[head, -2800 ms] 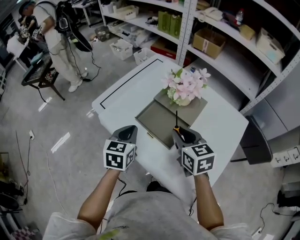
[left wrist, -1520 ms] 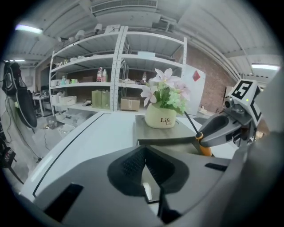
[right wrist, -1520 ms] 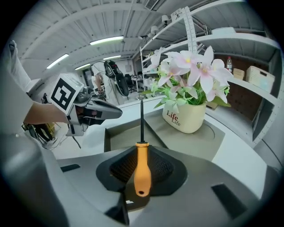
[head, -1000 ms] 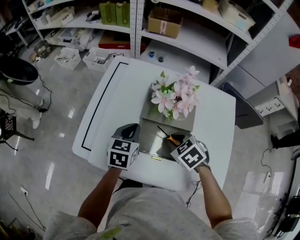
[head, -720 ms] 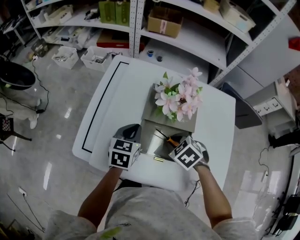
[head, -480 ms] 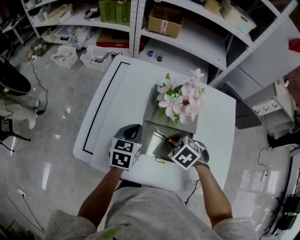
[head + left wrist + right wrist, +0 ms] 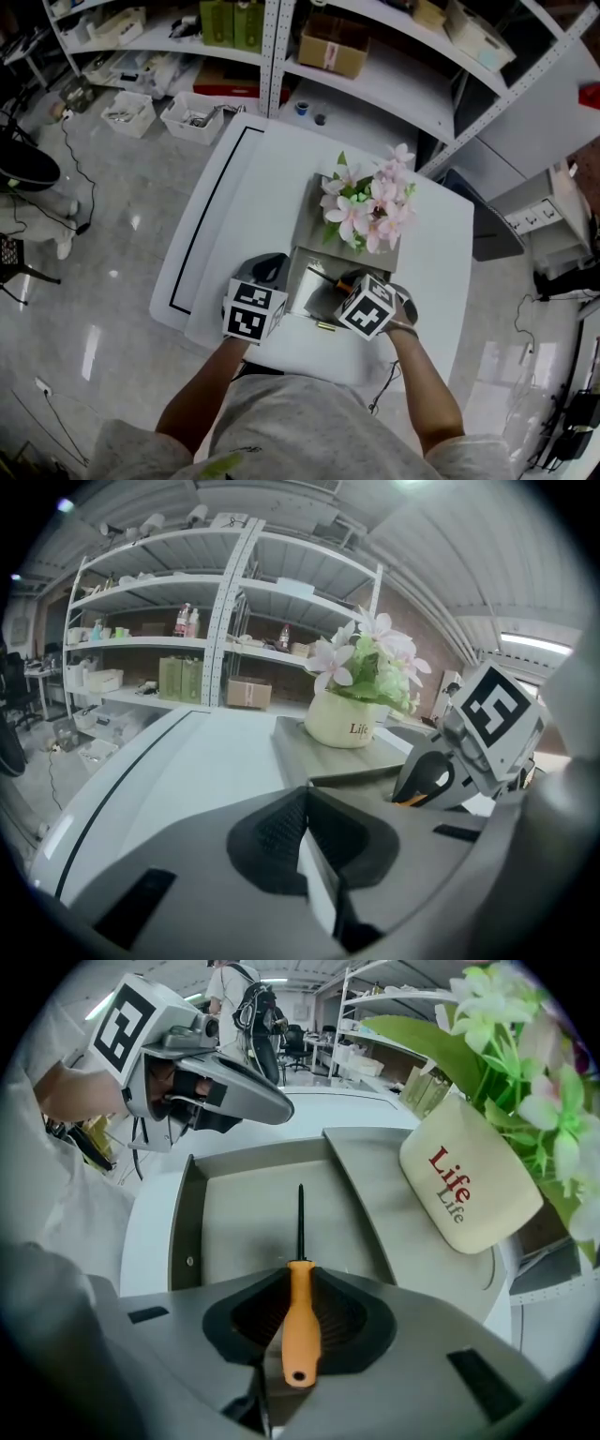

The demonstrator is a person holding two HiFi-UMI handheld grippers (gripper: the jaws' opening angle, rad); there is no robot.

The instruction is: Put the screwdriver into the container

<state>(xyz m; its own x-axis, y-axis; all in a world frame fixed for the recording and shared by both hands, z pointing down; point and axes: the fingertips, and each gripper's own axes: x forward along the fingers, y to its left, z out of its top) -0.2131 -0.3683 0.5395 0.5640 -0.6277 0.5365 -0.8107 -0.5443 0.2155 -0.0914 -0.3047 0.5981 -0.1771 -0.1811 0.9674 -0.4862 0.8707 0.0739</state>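
My right gripper (image 7: 300, 1274) is shut on the screwdriver's orange handle (image 7: 299, 1324). Its thin black shaft (image 7: 300, 1215) points out over the floor of the open grey container (image 7: 242, 1224). In the head view the right gripper (image 7: 353, 280) hangs over the container's (image 7: 307, 291) near right part, and the screwdriver shaft (image 7: 323, 276) slants across the opening. My left gripper (image 7: 305, 797) is shut with nothing between its fingers. It hovers at the container's near left corner (image 7: 271, 269).
A cream pot of pink flowers (image 7: 370, 208) marked "Life" (image 7: 467, 1185) stands on the grey lid (image 7: 319, 214) right behind the opening. The white table (image 7: 244, 202) has a black line along its left. Shelving (image 7: 375, 66) stands beyond, with boxes on the floor.
Since the earliest frame the right gripper has carried the screwdriver over the container and tipped it down toward the floor. In the last second both grippers have barely shifted.
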